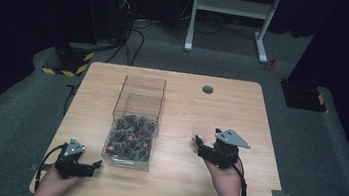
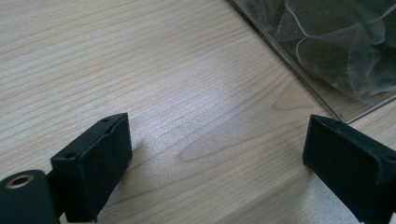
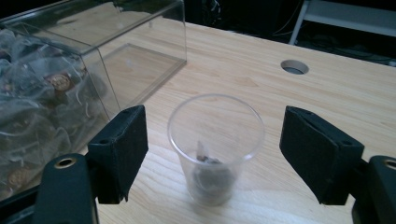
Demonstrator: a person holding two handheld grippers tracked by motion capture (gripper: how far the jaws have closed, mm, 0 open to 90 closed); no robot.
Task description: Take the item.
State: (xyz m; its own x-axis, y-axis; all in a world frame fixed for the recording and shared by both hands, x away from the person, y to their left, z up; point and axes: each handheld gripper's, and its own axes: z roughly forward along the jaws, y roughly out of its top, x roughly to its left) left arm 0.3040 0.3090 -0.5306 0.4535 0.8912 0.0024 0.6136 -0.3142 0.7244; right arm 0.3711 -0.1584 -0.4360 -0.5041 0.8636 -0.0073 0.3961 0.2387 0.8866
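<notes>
Cup (image 3: 215, 144), clear thin plastic, upright on table (image 1: 252, 188) right of clear bin (image 1: 135, 123), small packet inside. Looks light, crushable, slick: grip mid-wall gently. Right gripper (image 3: 215, 156) spread wide around it, not touching. Left gripper (image 2: 215, 172) released, empty.

Bare table (image 1: 172, 178) lies between both tools; the clear box (image 1: 135, 118) blocks the left-centre.
</notes>
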